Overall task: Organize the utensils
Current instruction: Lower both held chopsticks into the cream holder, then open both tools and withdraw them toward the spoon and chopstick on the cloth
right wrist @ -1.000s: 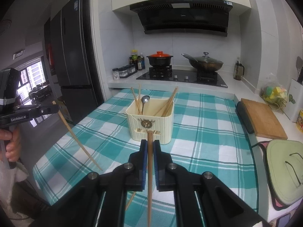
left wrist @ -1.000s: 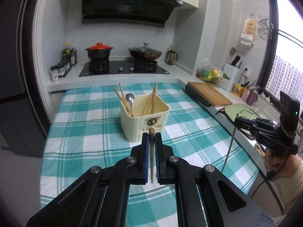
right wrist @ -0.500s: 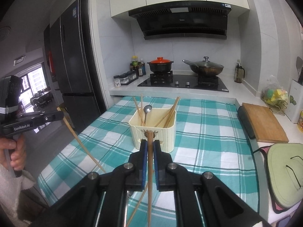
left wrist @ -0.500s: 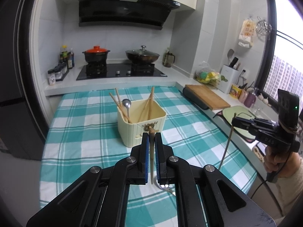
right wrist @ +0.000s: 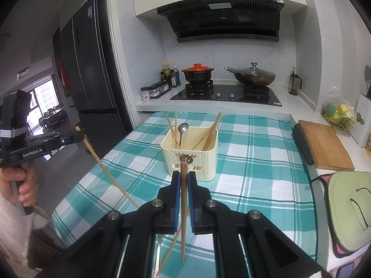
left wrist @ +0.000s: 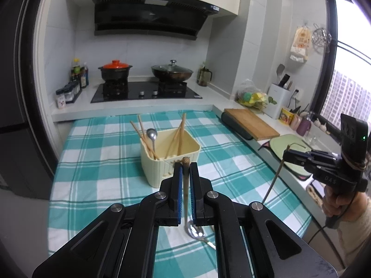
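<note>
Lifting is continuing: the left gripper (left wrist: 185, 170) and right gripper (right wrist: 184, 178) are rising off the checked cloth (left wrist: 92, 162), each pinching one chopstick (right wrist: 183, 208) upright. A spoon (left wrist: 196, 231) is now showing beneath the left one. Both are pointing level at the holder (left wrist: 154, 171) just ahead, probably nearing the drop-in.

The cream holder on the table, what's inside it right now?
The holder contains several wooden chopsticks and one metal spoon, all leaning upright. Its walls hide their lower ends and the bottom.
</note>
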`<state>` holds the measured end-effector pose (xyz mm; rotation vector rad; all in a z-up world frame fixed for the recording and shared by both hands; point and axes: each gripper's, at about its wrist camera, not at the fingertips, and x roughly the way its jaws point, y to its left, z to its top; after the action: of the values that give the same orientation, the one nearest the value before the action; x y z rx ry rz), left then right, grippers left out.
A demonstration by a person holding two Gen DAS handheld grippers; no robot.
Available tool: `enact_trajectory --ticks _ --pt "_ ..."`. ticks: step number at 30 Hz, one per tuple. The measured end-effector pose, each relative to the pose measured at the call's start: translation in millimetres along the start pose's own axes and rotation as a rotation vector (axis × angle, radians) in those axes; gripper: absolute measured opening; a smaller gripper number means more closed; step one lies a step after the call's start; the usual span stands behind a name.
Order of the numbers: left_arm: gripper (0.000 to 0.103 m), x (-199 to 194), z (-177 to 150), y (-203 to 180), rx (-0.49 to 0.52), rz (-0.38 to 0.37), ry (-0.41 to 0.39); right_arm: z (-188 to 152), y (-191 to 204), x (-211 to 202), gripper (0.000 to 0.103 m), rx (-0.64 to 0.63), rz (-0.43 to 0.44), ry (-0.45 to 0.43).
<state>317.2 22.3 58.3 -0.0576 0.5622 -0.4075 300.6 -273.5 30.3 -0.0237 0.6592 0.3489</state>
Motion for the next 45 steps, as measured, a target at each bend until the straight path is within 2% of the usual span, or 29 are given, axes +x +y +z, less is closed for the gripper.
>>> enact_trajectory --ticks 5,12,15,17,19,22,29,35,37,39,41,43,45 --pt "0.004 5 40 -4 -0.002 -0.018 -0.047 27 0 0 0.007 0.009 0.003 -0.104" --pt "0.004 33 103 -4 0.006 0.007 -0.126 90 0 15 0.006 -0.006 -0.023 -0.309" --pt "0.004 59 121 4 -0.007 0.034 -0.118 117 -3 30 0.006 0.001 -0.022 -0.385" --pt "0.004 81 129 12 -0.019 0.043 -0.085 131 -4 48 0.006 -0.011 -0.037 -0.409" --pt "0.004 105 133 19 -0.029 0.052 -0.042 140 -7 75 0.006 -0.016 -0.042 -0.383" --pt "0.004 140 133 30 -0.051 0.062 0.030 148 -14 121 0.006 0.002 -0.040 -0.295" --pt "0.004 212 123 47 -0.080 0.079 0.186 147 -38 216 0.006 0.069 -0.005 -0.022" --pt "0.005 250 111 49 -0.085 0.089 0.281 135 -48 260 0.006 0.091 -0.012 0.151" --pt "0.011 256 111 50 -0.096 0.101 0.303 131 -51 270 0.008 0.100 -0.003 0.203" --pt "0.040 251 114 51 -0.105 0.110 0.290 131 -51 274 0.008 0.096 -0.034 0.216" --pt "0.058 234 120 49 -0.099 0.126 0.249 133 -50 269 0.008 0.098 -0.049 0.208" --pt "0.062 211 126 46 -0.070 0.128 0.212 141 -50 257 0.008 0.099 -0.049 0.187" --pt "0.070 184 126 41 -0.038 0.128 0.189 149 -46 234 0.011 0.072 -0.045 0.150"
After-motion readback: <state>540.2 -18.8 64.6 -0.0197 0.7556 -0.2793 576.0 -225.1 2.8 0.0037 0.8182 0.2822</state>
